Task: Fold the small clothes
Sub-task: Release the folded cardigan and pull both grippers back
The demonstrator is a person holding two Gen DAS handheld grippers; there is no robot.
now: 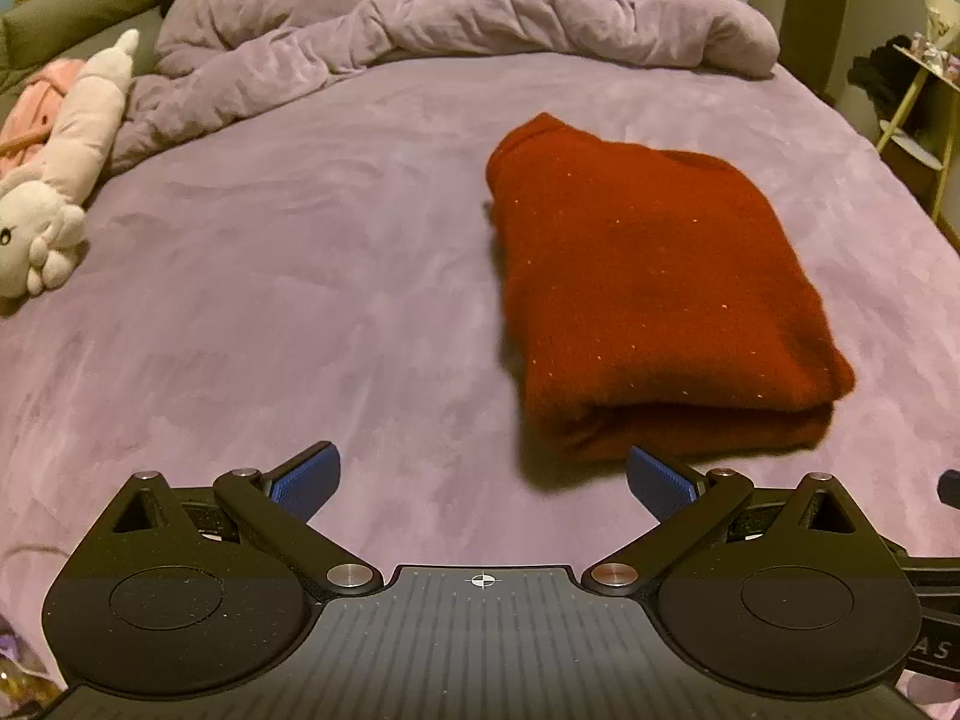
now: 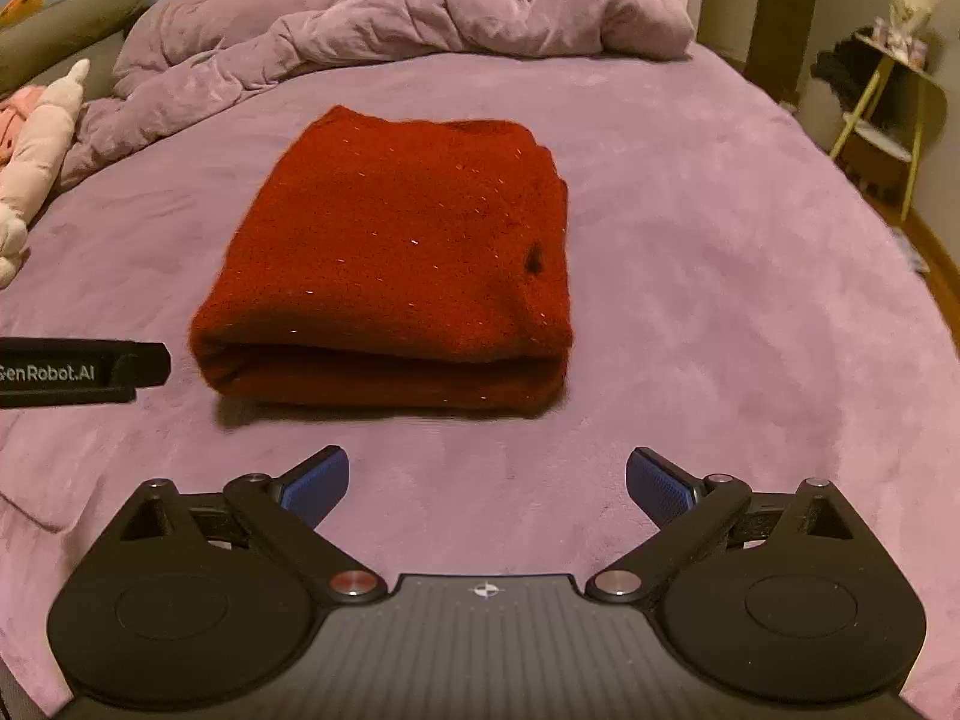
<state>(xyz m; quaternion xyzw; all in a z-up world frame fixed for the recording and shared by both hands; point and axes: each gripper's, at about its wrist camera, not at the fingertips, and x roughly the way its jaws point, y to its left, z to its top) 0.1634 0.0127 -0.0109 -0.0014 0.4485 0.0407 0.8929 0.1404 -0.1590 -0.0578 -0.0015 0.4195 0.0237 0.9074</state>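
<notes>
A dark red knitted garment (image 1: 654, 288) lies folded into a thick rectangle on the purple bed (image 1: 300, 300), its rolled fold facing me. My left gripper (image 1: 483, 480) hovers just short of its near left corner, open, nothing between its blue pads. In the right wrist view the same red garment (image 2: 396, 258) sits ahead and slightly left. My right gripper (image 2: 487, 480) is open wide a little before the near fold, apart from the cloth. The left gripper's black body (image 2: 78, 372) shows at the left edge of that view.
A crumpled purple duvet (image 1: 456, 18) is heaped along the far side of the bed. Plush toys (image 1: 54, 192) lie at the left edge. A yellow-legged side table (image 2: 888, 120) stands off the bed at the right, with the floor beyond it.
</notes>
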